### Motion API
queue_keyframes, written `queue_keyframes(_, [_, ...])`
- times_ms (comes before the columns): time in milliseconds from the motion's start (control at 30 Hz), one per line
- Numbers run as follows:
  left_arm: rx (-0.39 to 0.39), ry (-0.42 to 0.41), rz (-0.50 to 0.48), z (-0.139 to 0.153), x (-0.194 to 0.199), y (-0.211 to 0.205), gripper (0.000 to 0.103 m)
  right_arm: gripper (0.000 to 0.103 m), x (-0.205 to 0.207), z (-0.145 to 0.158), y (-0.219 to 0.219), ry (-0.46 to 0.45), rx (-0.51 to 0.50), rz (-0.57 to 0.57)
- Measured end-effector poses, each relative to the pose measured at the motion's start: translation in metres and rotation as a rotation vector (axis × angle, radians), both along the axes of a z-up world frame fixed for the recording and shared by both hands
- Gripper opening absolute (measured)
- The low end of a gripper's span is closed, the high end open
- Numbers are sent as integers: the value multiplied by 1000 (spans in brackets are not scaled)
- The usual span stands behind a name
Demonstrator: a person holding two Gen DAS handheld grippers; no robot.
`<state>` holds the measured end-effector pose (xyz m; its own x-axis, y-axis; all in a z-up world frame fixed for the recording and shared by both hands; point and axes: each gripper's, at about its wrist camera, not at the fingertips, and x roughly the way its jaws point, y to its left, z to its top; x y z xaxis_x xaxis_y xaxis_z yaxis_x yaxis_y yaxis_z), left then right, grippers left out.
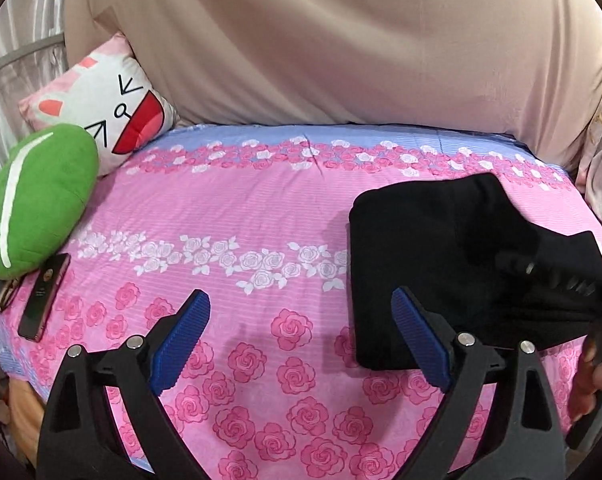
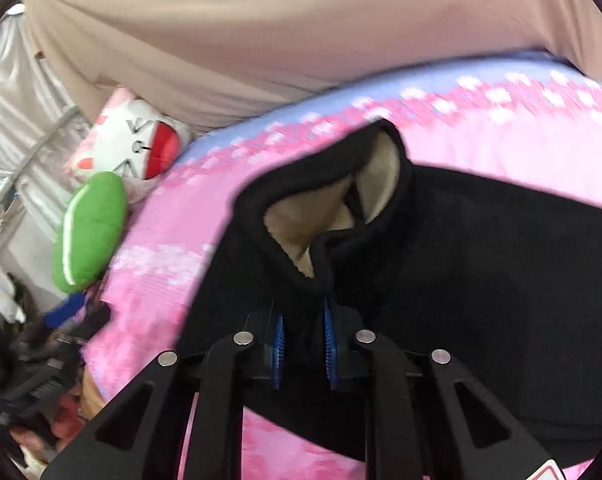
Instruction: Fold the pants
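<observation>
The black pants [image 1: 433, 264] lie folded on the right side of the pink rose-print bed sheet [image 1: 237, 216]. My left gripper [image 1: 301, 304] stands open just left of them, with only sheet between its blue pads. In the right wrist view my right gripper [image 2: 303, 320] is shut on a bunched black edge of the pants [image 2: 441, 272], lifted off the sheet [image 2: 173, 240]; their beige fleece lining [image 2: 301, 224] shows at an opening above the fingers. In the left wrist view the right gripper is a dark shape among the black cloth at the right edge.
A green cushion [image 1: 37, 200] and a white-and-pink face pillow [image 1: 105, 108] sit at the bed's left end. A phone [image 1: 45, 296] lies on the sheet below the cushion. A beige cloth [image 1: 341, 40] hangs behind the bed. A hand [image 1: 593, 376] shows at the right edge.
</observation>
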<state>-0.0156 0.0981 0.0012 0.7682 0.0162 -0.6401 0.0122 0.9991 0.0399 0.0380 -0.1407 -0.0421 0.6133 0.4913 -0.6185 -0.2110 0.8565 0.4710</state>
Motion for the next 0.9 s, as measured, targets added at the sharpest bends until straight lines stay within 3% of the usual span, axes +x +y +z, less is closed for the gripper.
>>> queue_keyframes(133, [-33,7,0,3,3,-1,90,15,-16,68,-11,-163,76,24])
queue_keyframes(267, [-20,-1,-22,5,1,-11,93,15,-56,109,-64,-303,22,-87])
queue_keyframes(333, [-19,11,-36,2,2,-18,93,16,-74,100,-96,-289,-39,-177])
queue_keyframes(533, [-57,90,-119,-13,17,-56,93,18,-86,-31,-179,80,-94,-409])
queue_keyframes(633, [-43,105,-147,-17,19,-75,93,20,-95,-40,-192,58,47,-403])
queue_keyframes(767, [-40,110,-177,-19,19,-93,93,44,-87,-33,-189,38,72,-377])
queue_keyframes(800, [-36,112,-182,-19,19,-96,93,46,-85,-34,-193,37,92,-366])
queue_keyframes(833, [-31,116,-188,-20,20,-100,93,44,-82,-36,-191,33,104,-358])
queue_keyframes(867, [-27,121,-192,-22,21,-104,93,24,-76,-38,-188,32,94,-354])
queue_keyframes(900, [-23,126,-196,-23,21,-107,93,16,-72,-37,-184,35,72,-358])
